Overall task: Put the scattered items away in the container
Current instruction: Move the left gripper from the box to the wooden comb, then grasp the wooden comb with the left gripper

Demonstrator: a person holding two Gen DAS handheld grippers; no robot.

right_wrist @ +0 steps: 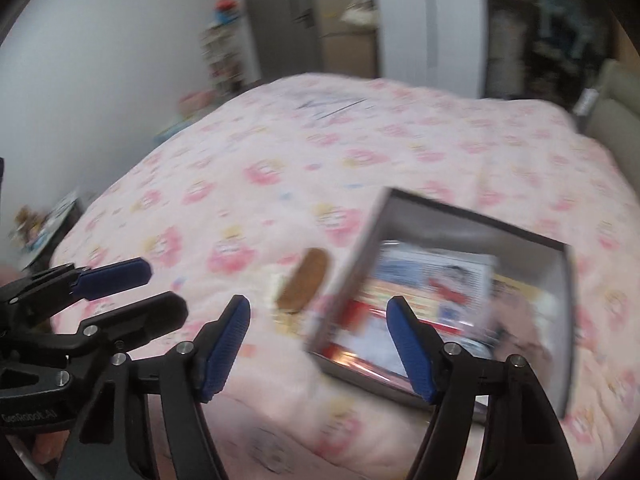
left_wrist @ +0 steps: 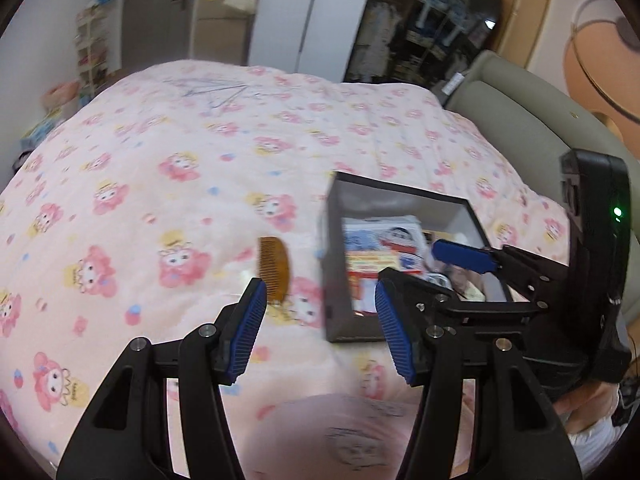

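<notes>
One item outstanding: comb (left_wrist: 273,270) flat on bed (left_wrist: 160,184), beside box (left_wrist: 476,220). Left tool (left_wrist: 320,328), right tool (right_wrist: 316,344): both gaping, empty. Risk: pads slipping off the thin comb or snagging quilt.

Brown comb (left_wrist: 275,270), pink cartoon-print quilt (left_wrist: 160,168), grey box (left_wrist: 400,196).

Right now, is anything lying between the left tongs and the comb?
No. In the left wrist view only bare pink bedspread lies between the open left tongs and the comb; the box sits beside it.
</notes>
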